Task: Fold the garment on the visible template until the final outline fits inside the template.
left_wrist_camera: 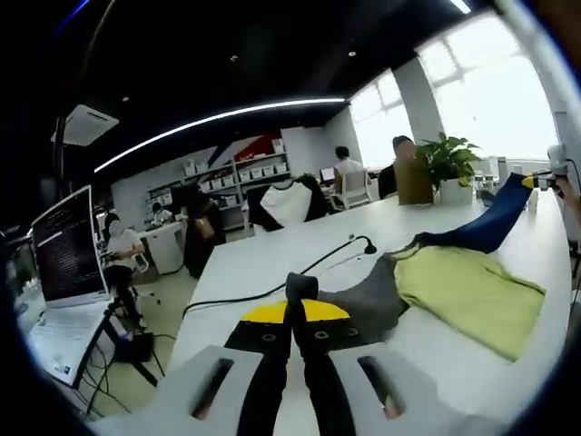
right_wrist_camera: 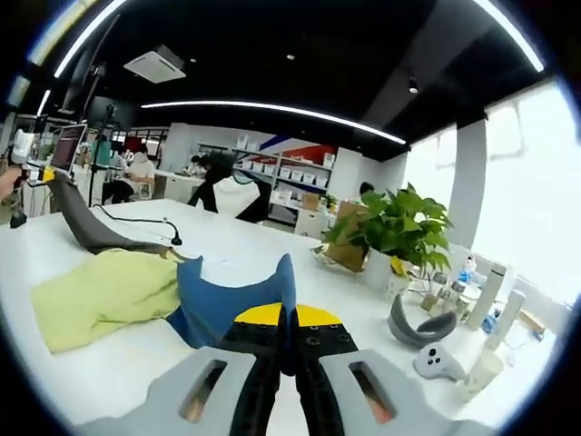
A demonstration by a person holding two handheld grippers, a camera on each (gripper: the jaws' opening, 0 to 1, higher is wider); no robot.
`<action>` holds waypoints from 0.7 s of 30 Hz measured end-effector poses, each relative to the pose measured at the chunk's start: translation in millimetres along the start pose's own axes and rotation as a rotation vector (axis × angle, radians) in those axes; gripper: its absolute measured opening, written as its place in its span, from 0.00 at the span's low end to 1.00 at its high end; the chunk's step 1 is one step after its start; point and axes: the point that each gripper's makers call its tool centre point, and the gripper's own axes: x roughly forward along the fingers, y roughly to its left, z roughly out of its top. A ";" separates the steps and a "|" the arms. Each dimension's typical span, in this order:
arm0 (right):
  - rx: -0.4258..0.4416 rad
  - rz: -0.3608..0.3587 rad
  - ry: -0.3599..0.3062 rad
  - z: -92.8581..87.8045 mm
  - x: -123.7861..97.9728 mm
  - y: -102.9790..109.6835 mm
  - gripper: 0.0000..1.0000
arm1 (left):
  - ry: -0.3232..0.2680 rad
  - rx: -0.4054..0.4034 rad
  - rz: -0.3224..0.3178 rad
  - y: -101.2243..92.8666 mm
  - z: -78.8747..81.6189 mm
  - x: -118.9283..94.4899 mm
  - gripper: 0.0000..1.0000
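Note:
A garment with a yellow-green body (left_wrist_camera: 467,286) lies on the white table (left_wrist_camera: 263,259). My left gripper (left_wrist_camera: 295,307) is shut on its grey sleeve (left_wrist_camera: 368,304), which bunches up at the jaw tips. The blue sleeve (left_wrist_camera: 486,222) rises off the table to my right gripper (left_wrist_camera: 545,179) at the far right. In the right gripper view, my right gripper (right_wrist_camera: 288,316) is shut on the blue sleeve (right_wrist_camera: 227,304). The yellow-green body (right_wrist_camera: 109,295) lies to its left. The grey sleeve (right_wrist_camera: 86,227) stretches up to my left gripper (right_wrist_camera: 41,174) at the far left.
A black cable with a small stand (left_wrist_camera: 363,245) crosses the table behind the garment. A potted plant (right_wrist_camera: 390,227), a grey headset (right_wrist_camera: 413,329), a white controller (right_wrist_camera: 436,361) and bottles (right_wrist_camera: 490,291) stand on the right. A laptop (left_wrist_camera: 68,245) sits left of the table. People are at the back.

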 end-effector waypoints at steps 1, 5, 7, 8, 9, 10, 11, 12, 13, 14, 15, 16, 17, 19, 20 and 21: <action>0.004 0.000 0.006 -2.2 1.8 -1.2 0.00 | 0.007 -0.001 0.004 2.5 -2.3 1.2 0.03; 0.001 -0.019 0.013 -6.3 5.5 -8.5 0.00 | 0.027 -0.012 0.023 13.8 -11.9 8.2 0.03; 0.001 -0.027 0.021 -9.1 7.2 -12.3 0.00 | 0.043 -0.024 0.036 18.5 -18.2 12.5 0.03; 0.003 -0.031 0.024 -11.0 8.0 -14.6 0.00 | 0.049 -0.024 0.040 19.9 -20.2 14.0 0.03; 0.006 -0.035 0.024 -12.4 8.2 -16.3 0.00 | 0.057 -0.017 0.049 22.5 -23.3 16.7 0.03; 0.014 -0.045 0.022 -14.4 8.5 -19.2 0.00 | 0.063 -0.014 0.053 24.1 -25.3 18.4 0.03; 0.017 -0.054 0.016 -15.0 8.6 -21.4 0.00 | 0.071 -0.017 0.057 25.9 -28.4 20.3 0.03; 0.018 -0.065 0.010 -16.4 8.9 -24.7 0.00 | 0.075 -0.020 0.059 26.4 -29.8 20.8 0.03; 0.017 -0.074 0.010 -17.8 9.1 -26.9 0.00 | 0.087 -0.023 0.063 27.8 -33.7 22.7 0.03; 0.016 -0.084 0.007 -19.8 9.2 -29.7 0.00 | 0.095 -0.022 0.066 28.9 -36.4 23.8 0.03; 0.018 -0.088 0.007 -21.7 9.5 -31.2 0.00 | 0.107 -0.018 0.072 30.6 -40.5 25.6 0.03; 0.018 -0.095 0.012 -25.5 10.7 -34.0 0.00 | 0.114 -0.018 0.075 31.7 -43.0 26.7 0.03; 0.016 -0.100 0.018 -28.4 11.7 -36.0 0.00 | 0.120 -0.020 0.078 32.8 -46.4 27.9 0.03; 0.020 -0.110 0.028 -34.8 14.1 -40.8 0.00 | 0.134 -0.021 0.082 34.9 -52.5 30.4 0.03; 0.023 -0.114 0.035 -38.2 16.0 -43.2 0.00 | 0.146 -0.017 0.087 36.7 -57.2 32.2 0.03; 0.022 -0.117 0.042 -40.7 17.4 -44.8 0.00 | 0.166 -0.008 0.092 38.8 -62.7 34.0 0.03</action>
